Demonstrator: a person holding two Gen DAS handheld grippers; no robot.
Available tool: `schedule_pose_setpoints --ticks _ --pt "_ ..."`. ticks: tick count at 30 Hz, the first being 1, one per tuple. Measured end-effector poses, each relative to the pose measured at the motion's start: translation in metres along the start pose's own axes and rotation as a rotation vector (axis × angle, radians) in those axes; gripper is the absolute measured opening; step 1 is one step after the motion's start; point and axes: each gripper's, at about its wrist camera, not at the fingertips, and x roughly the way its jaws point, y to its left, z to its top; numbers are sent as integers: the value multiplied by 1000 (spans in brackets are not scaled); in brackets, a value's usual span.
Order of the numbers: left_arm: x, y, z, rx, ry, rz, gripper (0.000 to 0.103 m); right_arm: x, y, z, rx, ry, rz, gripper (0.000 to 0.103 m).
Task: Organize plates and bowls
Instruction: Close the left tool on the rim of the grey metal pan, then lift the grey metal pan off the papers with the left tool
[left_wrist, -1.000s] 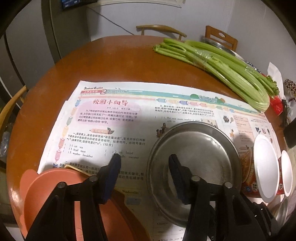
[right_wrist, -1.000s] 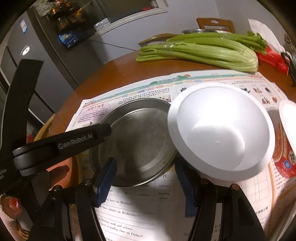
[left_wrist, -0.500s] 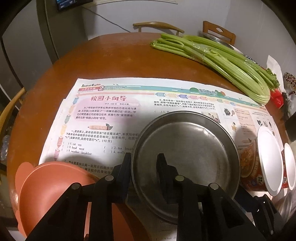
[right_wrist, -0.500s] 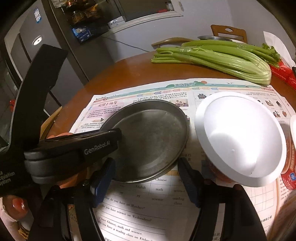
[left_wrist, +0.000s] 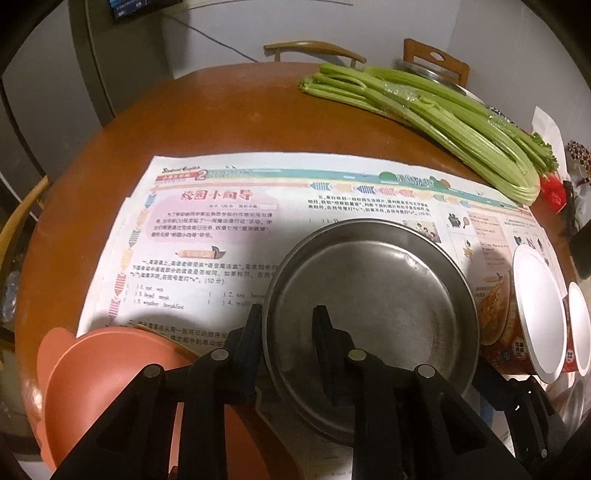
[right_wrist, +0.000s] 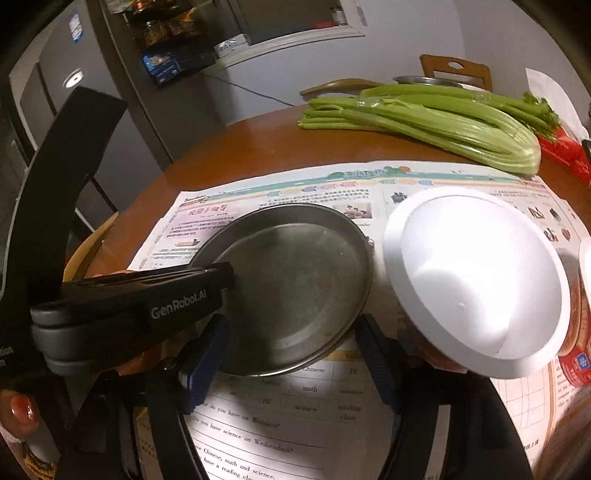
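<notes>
A round steel plate (left_wrist: 373, 295) lies on the newspaper (left_wrist: 207, 236). My left gripper (left_wrist: 288, 325) is shut on its near left rim, one finger outside and one inside. In the right wrist view the same left gripper (right_wrist: 227, 275) reaches onto the plate (right_wrist: 295, 280) from the left. My right gripper (right_wrist: 291, 365) hovers at the plate's near edge with its jaws opening; the blue pads (right_wrist: 201, 369) do not press on anything. A white paper bowl with a printed red side (right_wrist: 476, 280) stands just right of it. An orange bowl (left_wrist: 103, 369) sits under my left gripper's body.
A second white paper bowl (left_wrist: 580, 325) stands at the far right. A bundle of celery (left_wrist: 443, 122) lies across the back right of the round wooden table (left_wrist: 184, 118). Chairs (left_wrist: 314, 50) stand behind. A red packet (right_wrist: 565, 155) lies past the celery.
My left gripper's jaws closed onto the steel plate's rim. The white paper bowl, tilted at my right gripper a second ago, now stands apart on its right, and the right jaws have widened.
</notes>
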Motion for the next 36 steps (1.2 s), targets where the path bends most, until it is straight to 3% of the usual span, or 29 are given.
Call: schedule_pose_setpoints --ticks 19,36 --pt "-58 0 -10 -7 -143 -29 27 -48 9 5 -22 -99 44 72" --pt "-101 10 -23 -28 -207 -49 27 -76 24 6 -71 -158 59 72"
